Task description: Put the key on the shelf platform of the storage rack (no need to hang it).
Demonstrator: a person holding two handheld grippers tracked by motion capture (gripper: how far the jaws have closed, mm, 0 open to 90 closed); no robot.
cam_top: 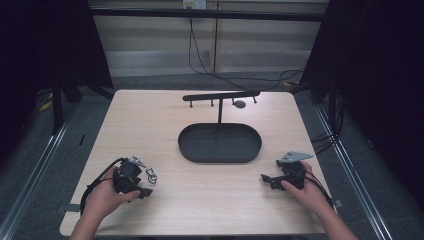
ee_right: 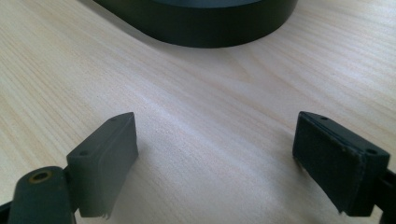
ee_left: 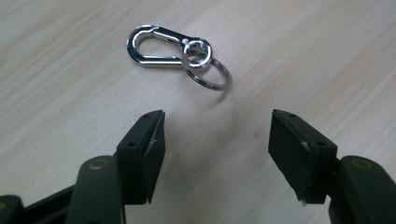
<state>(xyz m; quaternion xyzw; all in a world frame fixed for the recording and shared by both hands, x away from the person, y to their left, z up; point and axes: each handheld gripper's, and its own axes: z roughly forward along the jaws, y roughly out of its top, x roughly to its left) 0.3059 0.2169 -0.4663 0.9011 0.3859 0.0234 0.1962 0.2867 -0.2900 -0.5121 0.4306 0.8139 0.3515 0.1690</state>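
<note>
A silver carabiner clip (ee_left: 161, 46) with a key ring (ee_left: 210, 72) linked to it lies flat on the wooden table (cam_top: 165, 115). My left gripper (ee_left: 217, 116) stands open just short of it, and nothing is between its jaws. From above, the clip (cam_top: 151, 175) lies right beside the left gripper (cam_top: 141, 179) at the table's front left. My right gripper (cam_top: 267, 179) rests at the front right, held in the person's hand. Its jaws (ee_right: 215, 116) are open over bare wood and point toward the black oval tray (ee_right: 210, 28).
The oval black tray (cam_top: 187, 150) sits at the table's middle. A thin post rises from it to a black crossbar (cam_top: 220, 95) with small pegs, and a round dark piece (cam_top: 240, 104) hangs under the bar. Cables run across the floor behind the table.
</note>
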